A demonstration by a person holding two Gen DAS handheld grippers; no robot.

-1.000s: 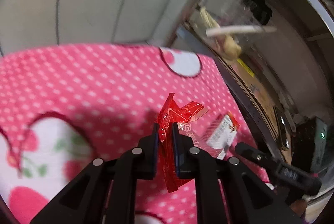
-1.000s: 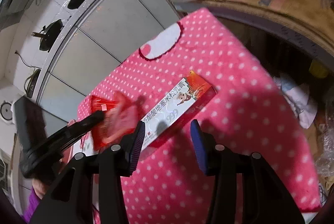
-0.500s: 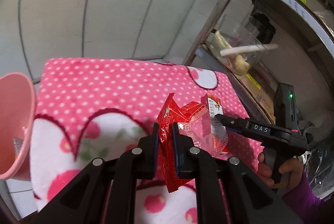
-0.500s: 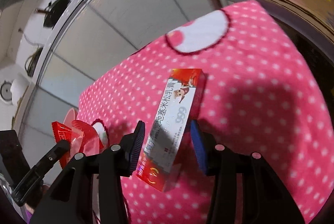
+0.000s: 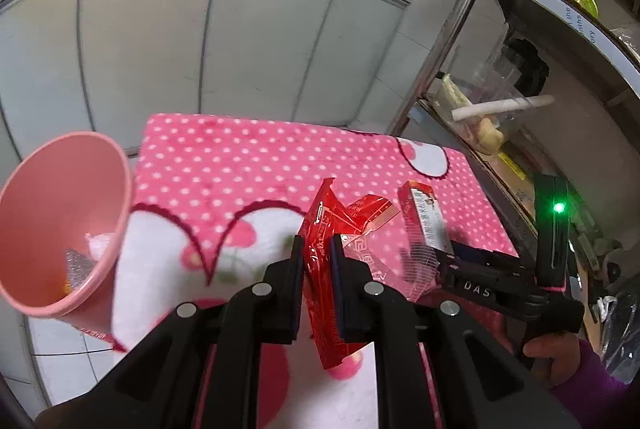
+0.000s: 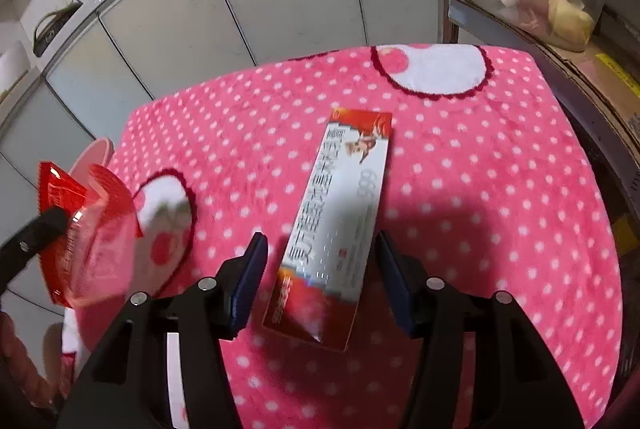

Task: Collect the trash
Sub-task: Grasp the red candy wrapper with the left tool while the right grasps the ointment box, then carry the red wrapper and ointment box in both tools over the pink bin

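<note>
While the left claw pinches a red wrapper, its jaws nearly together on the crinkled film, the right claw stands about half open and grips nothing. In the right wrist view the box lies flat on the pink dotted cloth of the desk, its near end between the two blue pads. Neither pad appears to press it; a gap shows on each side, wider at the left.

The coming move turns on the box's long axis. It runs from about 7 o'clock near the claw toward 1 o'clock farther off, so it sits close to the claw's pointing line, slightly skewed. The jaws therefore span its narrow width, which suits a squeeze; the right hand is clearly the nearer one.

Farther out, in the left wrist view, a pink bin stands at 9 o'clock off the desk's edge, scraps already inside. That looks like the wrapper's destination, and probably the box's after it.
</note>
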